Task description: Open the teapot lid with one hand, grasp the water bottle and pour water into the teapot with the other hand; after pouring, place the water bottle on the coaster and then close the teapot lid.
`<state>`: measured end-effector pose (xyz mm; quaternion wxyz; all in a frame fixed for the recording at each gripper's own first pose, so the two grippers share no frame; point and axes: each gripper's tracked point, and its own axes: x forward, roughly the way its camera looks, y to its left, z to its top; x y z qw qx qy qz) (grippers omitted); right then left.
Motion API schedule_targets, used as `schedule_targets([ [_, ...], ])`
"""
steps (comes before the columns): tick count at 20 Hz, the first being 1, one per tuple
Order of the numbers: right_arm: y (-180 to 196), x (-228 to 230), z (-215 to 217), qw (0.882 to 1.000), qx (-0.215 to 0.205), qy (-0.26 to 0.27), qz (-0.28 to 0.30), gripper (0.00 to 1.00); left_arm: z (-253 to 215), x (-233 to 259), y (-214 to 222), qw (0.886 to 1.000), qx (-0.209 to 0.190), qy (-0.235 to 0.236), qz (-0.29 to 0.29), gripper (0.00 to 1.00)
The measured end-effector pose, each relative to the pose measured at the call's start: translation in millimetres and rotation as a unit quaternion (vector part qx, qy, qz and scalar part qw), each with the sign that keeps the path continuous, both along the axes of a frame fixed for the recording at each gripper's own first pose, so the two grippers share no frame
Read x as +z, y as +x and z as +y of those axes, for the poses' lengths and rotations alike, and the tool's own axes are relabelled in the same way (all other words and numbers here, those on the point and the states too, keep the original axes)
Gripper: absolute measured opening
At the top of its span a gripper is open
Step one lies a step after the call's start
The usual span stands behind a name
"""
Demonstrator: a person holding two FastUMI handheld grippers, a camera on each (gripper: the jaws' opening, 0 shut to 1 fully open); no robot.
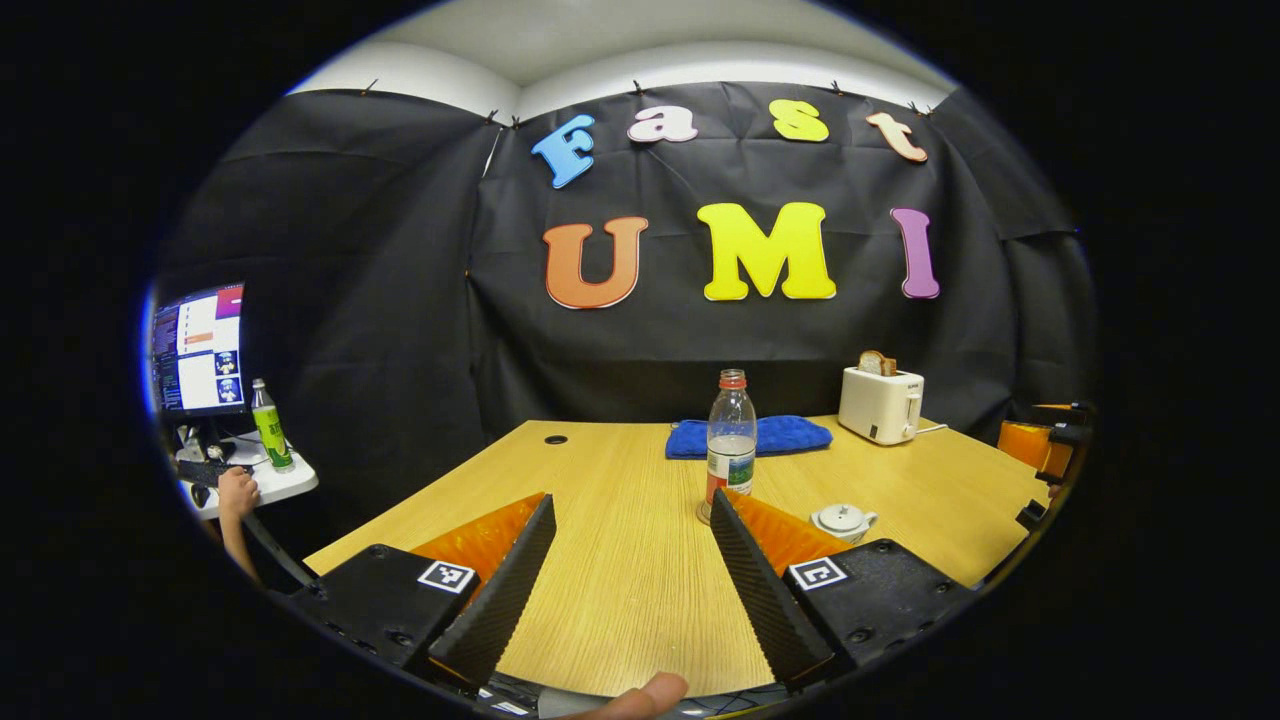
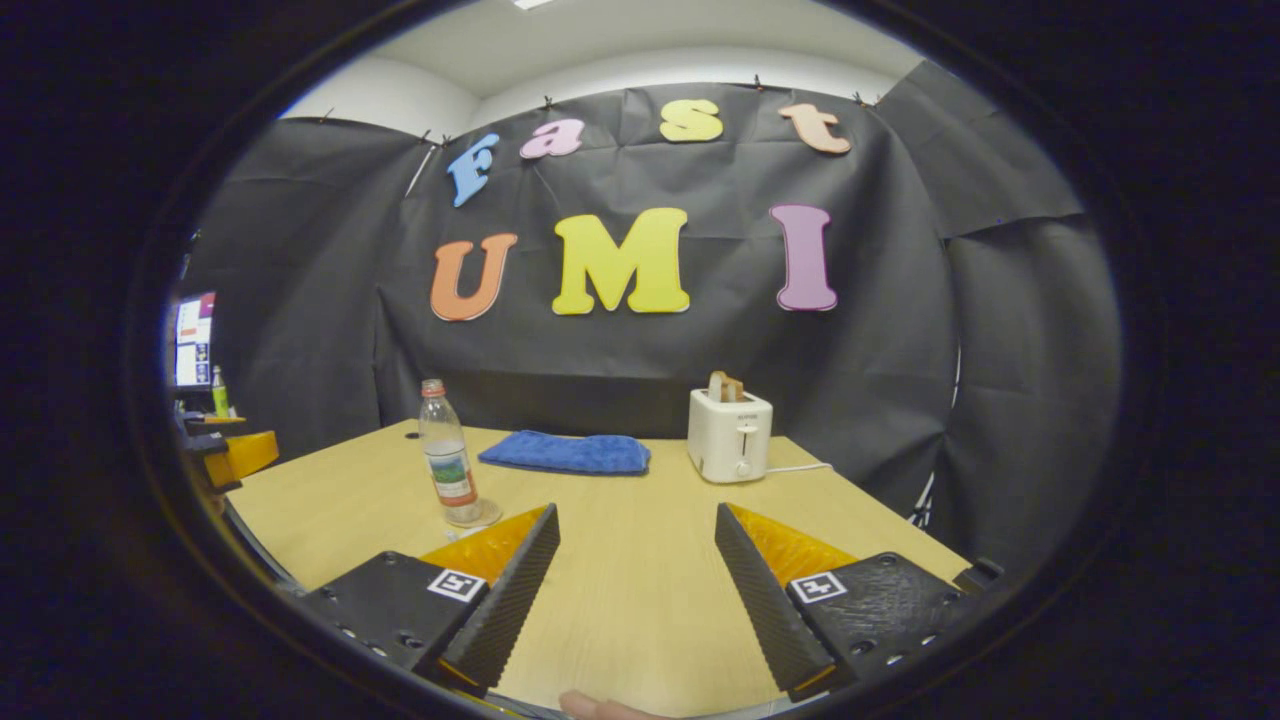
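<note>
Worktop (image 1: 620,560): bottle (image 1: 731,440) on coaster (image 1: 705,515), lidded teapot (image 1: 843,520) near. Left hand-held gripper (image 1: 632,585) and right hand-held gripper (image 2: 637,590) both spread, empty.

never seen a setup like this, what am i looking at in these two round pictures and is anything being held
A person holds a two-finger gripper in each hand, and each carries a wide-angle camera. One picture looks along the left gripper, the other along the right gripper; the two wedges at the bottom are each gripper's own fingers. Both are open and hold nothing. On the wooden table stand a water bottle, a small white teapot with its lid on, a folded blue cloth and a toaster with bread in it. The bottle seems to rest on a round coaster.
</note>
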<state>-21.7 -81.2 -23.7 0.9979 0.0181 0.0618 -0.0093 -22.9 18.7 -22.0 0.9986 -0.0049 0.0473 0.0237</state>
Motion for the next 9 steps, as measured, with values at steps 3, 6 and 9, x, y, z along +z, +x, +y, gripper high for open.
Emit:
schedule_targets([
  [3,1.1,-1.8,-4.3,1.000,-0.004,-0.003,0.004,0.95,0.7,2.5,-1.6,1.000,-0.001,-0.005,-0.003,0.98],
  [6,0.9,0.6,-7.7,1.000,-0.009,0.000,0.002,0.95,-1.2,2.1,-2.0,1.000,-0.005,-0.004,-0.001,0.98],
  [9,1.0,1.8,-9.7,1.000,-0.011,-0.002,0.001,0.95,-6.5,3.0,-2.6,1.000,-0.014,-0.008,0.000,0.98],
])
